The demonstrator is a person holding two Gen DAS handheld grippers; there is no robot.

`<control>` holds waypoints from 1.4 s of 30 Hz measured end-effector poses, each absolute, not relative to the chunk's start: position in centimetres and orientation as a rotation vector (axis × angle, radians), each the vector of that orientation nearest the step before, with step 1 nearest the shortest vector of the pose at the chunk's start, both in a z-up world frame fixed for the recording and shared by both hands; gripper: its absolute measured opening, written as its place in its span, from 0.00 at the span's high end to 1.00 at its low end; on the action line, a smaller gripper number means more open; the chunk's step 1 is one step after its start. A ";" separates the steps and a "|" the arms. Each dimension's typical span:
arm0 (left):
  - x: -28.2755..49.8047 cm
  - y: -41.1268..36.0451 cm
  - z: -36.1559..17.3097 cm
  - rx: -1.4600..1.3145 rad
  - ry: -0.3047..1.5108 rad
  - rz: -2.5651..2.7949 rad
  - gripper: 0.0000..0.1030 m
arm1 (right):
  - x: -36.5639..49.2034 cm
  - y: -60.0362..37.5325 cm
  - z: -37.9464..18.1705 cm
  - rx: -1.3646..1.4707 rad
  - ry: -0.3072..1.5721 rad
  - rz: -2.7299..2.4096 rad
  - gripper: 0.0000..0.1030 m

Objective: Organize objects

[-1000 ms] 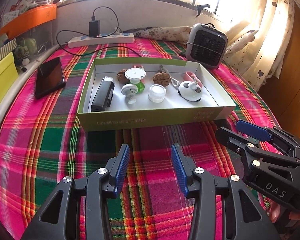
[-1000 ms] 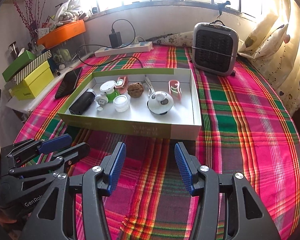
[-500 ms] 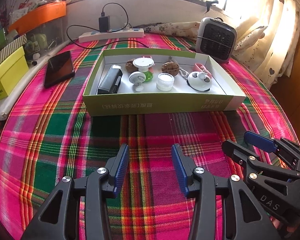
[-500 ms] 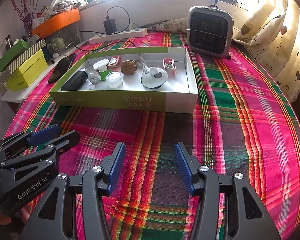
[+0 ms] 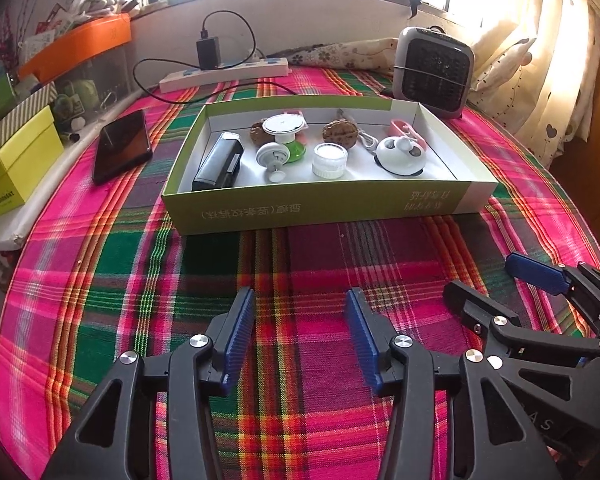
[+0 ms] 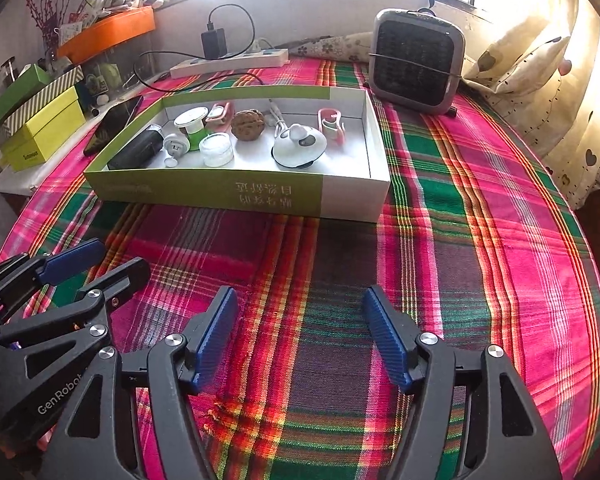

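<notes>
Plaid cloth covers our table (image 5: 100,280), the green box (image 5: 320,206) of trinkets at twelve o'clock; left claw (image 5: 300,336) and right claw (image 6: 300,332), jaws just widening and empty, risk jostling crowded neighbours.

The left gripper (image 5: 300,334) and right gripper (image 6: 300,330) share one build: black skeletal plastic arms with triangular cut-outs, silver round screw heads at the pivots, and ribbed blue pads (image 5: 362,338) lining the fingers. White lettering reads "GenRobot" on the left, "DAS" on the right.
</notes>
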State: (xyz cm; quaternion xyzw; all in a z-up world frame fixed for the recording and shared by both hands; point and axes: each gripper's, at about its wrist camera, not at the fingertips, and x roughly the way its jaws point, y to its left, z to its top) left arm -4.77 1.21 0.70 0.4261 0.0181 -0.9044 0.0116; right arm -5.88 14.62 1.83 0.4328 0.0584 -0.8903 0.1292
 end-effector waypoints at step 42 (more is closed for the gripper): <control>-4.8 1.2 0.7 1.329 0.048 -2.816 0.55 | -6.0 15.1 1.7 1.281 0.153 -2.615 0.26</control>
